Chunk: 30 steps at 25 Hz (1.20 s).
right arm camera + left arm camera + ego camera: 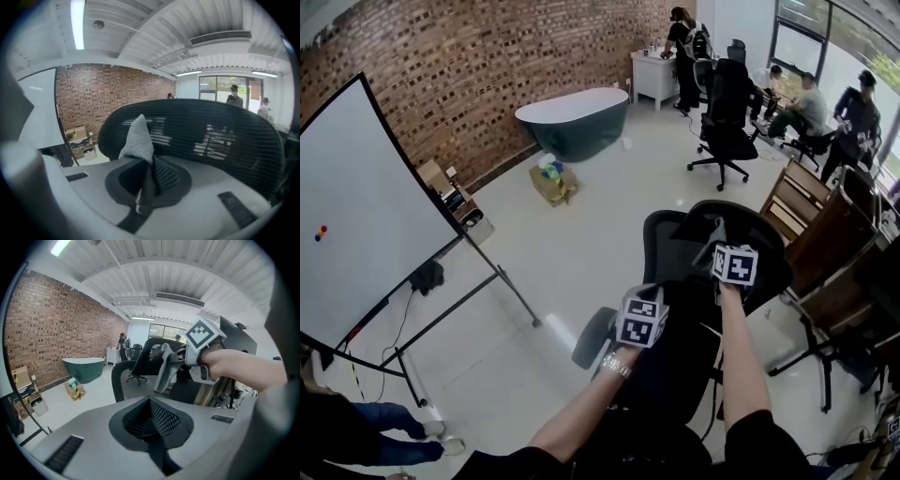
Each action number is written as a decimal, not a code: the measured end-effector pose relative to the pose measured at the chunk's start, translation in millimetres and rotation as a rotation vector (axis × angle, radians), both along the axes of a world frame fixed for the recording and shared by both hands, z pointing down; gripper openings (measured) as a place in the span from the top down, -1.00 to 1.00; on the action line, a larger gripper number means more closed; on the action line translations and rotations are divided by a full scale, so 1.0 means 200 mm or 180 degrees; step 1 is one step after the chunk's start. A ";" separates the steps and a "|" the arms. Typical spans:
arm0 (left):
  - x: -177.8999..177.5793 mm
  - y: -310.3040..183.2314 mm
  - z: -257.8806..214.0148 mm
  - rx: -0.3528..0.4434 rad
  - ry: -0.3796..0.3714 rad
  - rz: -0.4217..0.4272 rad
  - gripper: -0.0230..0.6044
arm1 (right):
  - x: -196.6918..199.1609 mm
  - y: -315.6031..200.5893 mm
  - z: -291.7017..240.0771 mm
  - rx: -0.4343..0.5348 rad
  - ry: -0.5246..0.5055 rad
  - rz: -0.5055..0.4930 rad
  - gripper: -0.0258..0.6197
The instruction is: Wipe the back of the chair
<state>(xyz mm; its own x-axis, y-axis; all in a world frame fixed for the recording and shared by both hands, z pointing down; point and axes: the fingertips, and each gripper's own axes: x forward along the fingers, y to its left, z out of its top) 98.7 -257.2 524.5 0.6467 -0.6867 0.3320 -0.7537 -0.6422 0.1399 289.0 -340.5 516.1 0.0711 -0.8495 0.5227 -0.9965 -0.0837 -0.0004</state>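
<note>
Head view gives us the black mesh-backed office chair [667, 246] just in front of us, with its curved black headrest [766, 246] uppermost. Our right tongs [717, 246] sit at the headrest. Our left tongs [643, 311] hang lower and to the left, over the chair's back. At the left stands a large white board on a black stand [366, 216], well apart from the chair. Further off, by the red brick wall [487, 66], we see a dark green bathtub [572, 122] and an open cardboard box [553, 183] on the pale floor. A second black office chair [724, 117] and seated people are near the windows. Brown wooden furniture [811, 234] stands just to the right of our chair.

Left gripper view shows us the left tongs [151, 420] pressed together with nothing between them. Beyond them we see the chair's mesh back and the right tongs.

Right gripper view shows the right tongs [147, 180] clamped on a light grey woven cloth [137, 138]. Its peak stands up in front of the ribbed mesh of the headrest. We cannot tell whether cloth and mesh touch.
</note>
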 end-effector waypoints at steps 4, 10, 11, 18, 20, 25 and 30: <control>0.07 0.01 0.03 -0.0025 0.0010 0.0071 0.92 | 0.37 0.25 -0.01 0.0053 0.0018 0.0417 0.87; 0.08 0.02 0.05 -0.0050 -0.0016 0.0066 0.92 | 0.63 0.60 0.06 0.0077 -0.0002 0.0820 0.87; 0.07 0.02 0.05 -0.0053 -0.0022 0.0059 0.92 | 0.65 0.64 0.10 0.0056 -0.0015 0.0928 0.87; 0.04 0.03 0.05 -0.0075 -0.0063 0.0007 0.92 | 0.14 0.34 0.29 0.0014 -0.0224 0.0302 0.87; 0.01 0.04 0.06 -0.0075 -0.0084 -0.0032 0.92 | -0.12 0.15 0.33 -0.0013 -0.0280 -0.0090 0.87; -0.11 0.05 0.07 -0.0076 -0.0152 -0.0196 0.92 | -0.61 -0.27 0.45 -0.0179 -0.0218 -0.0796 0.87; -0.21 0.05 0.07 -0.0097 -0.0189 -0.0282 0.92 | -0.54 -0.47 0.60 -0.0357 -0.0099 -0.0578 0.87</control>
<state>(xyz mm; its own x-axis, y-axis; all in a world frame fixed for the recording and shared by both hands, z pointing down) 57.1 -247.1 538.4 0.5624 -0.7293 0.3897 -0.8149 -0.5687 0.1117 180.2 -435.3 635.6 -0.0955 -0.7833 0.6143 -0.9949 0.0961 -0.0320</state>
